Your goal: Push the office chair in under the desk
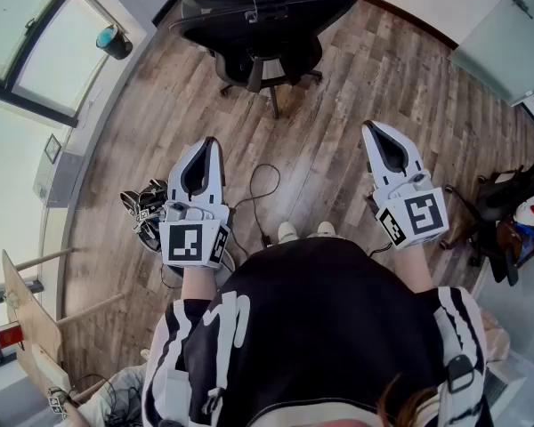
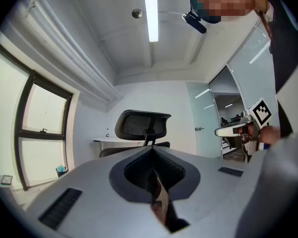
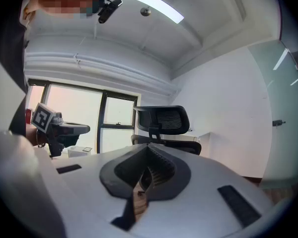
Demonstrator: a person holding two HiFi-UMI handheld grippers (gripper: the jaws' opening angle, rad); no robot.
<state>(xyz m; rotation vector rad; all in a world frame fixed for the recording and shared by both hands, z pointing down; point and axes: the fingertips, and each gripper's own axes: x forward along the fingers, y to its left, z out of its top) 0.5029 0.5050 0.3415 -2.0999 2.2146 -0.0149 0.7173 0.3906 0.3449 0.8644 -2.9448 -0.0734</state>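
Left tool (image 1: 211,145), right tool (image 1: 368,128) closed, chair (image 1: 258,25) ahead (desk (image 2: 105,141) only in gripper views)

Left hand-held gripper (image 1: 205,145) and right hand-held gripper (image 1: 374,130) point level, side by side. Both jaws closed, empty.

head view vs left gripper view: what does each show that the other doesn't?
Head view only: the wood floor, the wheeled base under the seat, a black cable, the person's shoes.
Left gripper view only: the ceiling light, a round ceiling fitting, the head camera.
Both: the office chair, standing apart from the left tool and right tool, both shut and empty.
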